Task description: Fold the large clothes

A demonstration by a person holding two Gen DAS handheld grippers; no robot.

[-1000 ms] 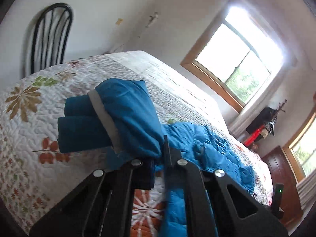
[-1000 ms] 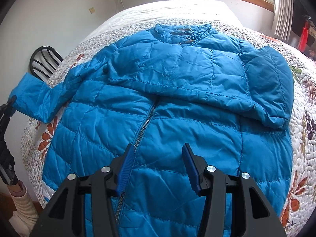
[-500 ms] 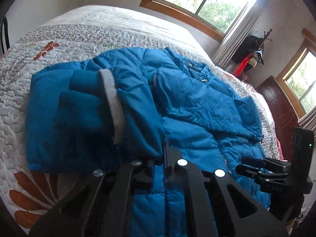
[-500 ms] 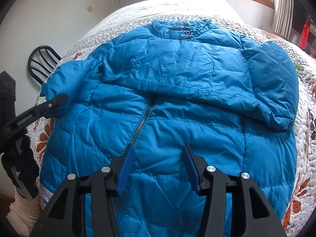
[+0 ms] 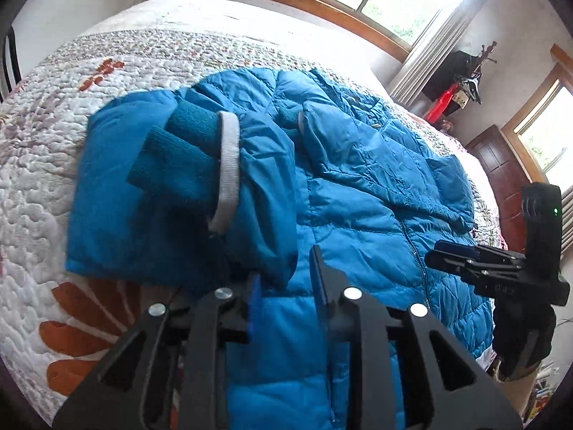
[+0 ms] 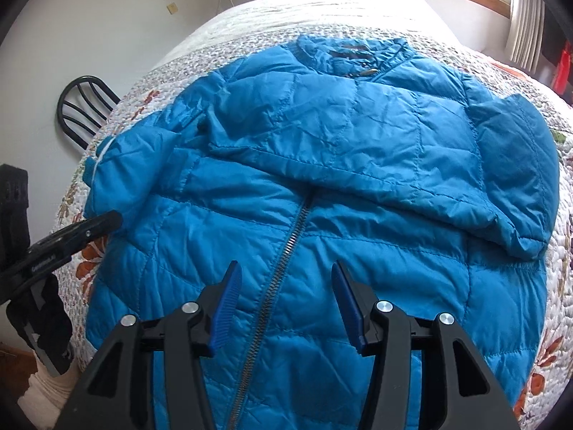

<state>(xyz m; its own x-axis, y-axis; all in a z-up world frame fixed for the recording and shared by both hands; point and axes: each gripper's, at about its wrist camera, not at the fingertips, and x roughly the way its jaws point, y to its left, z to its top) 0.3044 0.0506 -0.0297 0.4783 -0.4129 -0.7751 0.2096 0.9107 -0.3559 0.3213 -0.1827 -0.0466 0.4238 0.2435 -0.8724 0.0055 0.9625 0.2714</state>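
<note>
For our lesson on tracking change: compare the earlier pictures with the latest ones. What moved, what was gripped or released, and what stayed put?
The left gripper carried the jacket's sleeve from out over the quilt inward onto the blue jacket. Its jaws have just been opening and now stand apart, with the sleeve's fabric still lying between them. The right gripper stayed open over the zipper, and the jacket's body stayed flat.

The blue jacket [image 6: 322,186] is running off the bottom edge of both views, its hem hidden behind the gripper frames. Its zipper [image 6: 283,261] is vanishing under the folded-over sleeve [image 6: 358,150]. The black chair [image 6: 84,107] is showing only its backrest; the rest is lying behind the bed [image 6: 322,10]
</note>
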